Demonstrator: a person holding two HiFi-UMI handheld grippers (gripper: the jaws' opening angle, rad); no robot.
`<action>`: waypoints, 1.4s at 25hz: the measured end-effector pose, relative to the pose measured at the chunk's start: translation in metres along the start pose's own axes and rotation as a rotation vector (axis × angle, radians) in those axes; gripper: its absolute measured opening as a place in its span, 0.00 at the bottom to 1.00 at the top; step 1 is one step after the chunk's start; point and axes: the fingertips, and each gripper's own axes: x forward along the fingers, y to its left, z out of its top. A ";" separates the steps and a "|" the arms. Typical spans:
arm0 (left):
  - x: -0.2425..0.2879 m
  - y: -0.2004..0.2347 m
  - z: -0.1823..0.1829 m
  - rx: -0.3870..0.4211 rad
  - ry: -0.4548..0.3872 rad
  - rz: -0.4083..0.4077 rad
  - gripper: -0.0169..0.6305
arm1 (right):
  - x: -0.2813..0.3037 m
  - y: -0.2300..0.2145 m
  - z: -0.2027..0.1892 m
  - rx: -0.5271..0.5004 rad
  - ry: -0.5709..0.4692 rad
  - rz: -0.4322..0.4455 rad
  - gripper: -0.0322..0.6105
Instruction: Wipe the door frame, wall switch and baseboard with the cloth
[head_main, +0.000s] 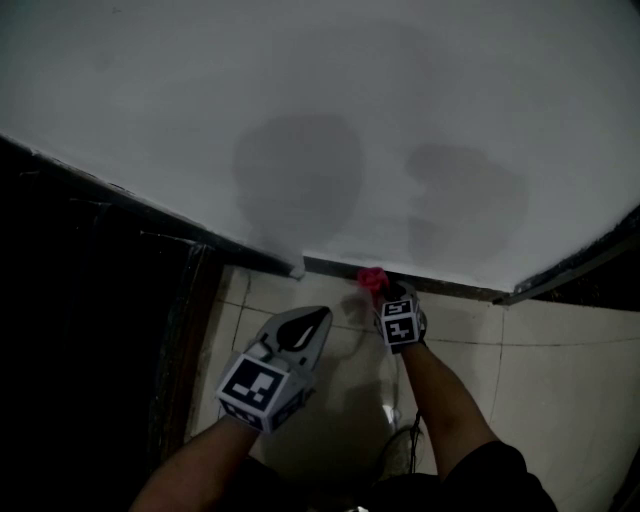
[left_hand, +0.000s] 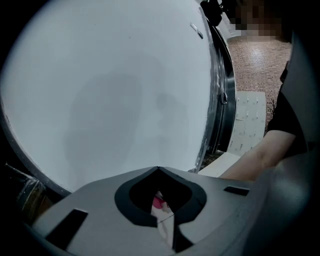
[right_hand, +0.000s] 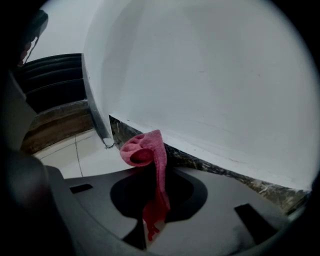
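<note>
A red cloth (head_main: 372, 278) is pinched in my right gripper (head_main: 388, 298), which is shut on it low against the dark baseboard (head_main: 450, 288) under the white wall (head_main: 320, 120). In the right gripper view the cloth (right_hand: 146, 150) stands up from the shut jaws, its bunched top just in front of the marbled baseboard (right_hand: 210, 167); I cannot tell whether it touches. My left gripper (head_main: 312, 322) hovers over the floor tiles to the left of the right one, jaws shut on nothing. In its own view the left gripper (left_hand: 159, 169) faces the wall.
A dark door frame (head_main: 190, 300) and black opening lie to the left, and another dark frame (head_main: 575, 268) meets the wall on the right. Pale floor tiles (head_main: 560, 390) spread below. A cable (head_main: 405, 440) lies by my right forearm. The baseboard ends at a corner trim (right_hand: 97, 120).
</note>
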 end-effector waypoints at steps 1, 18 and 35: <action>0.002 -0.001 -0.001 -0.002 0.001 -0.005 0.01 | -0.002 -0.004 -0.003 0.007 0.004 -0.008 0.12; 0.021 -0.020 -0.007 -0.013 0.009 -0.061 0.01 | -0.032 -0.089 -0.043 0.077 0.047 -0.144 0.12; 0.070 -0.079 -0.017 0.029 0.028 -0.165 0.01 | -0.067 -0.166 -0.083 0.175 0.064 -0.248 0.12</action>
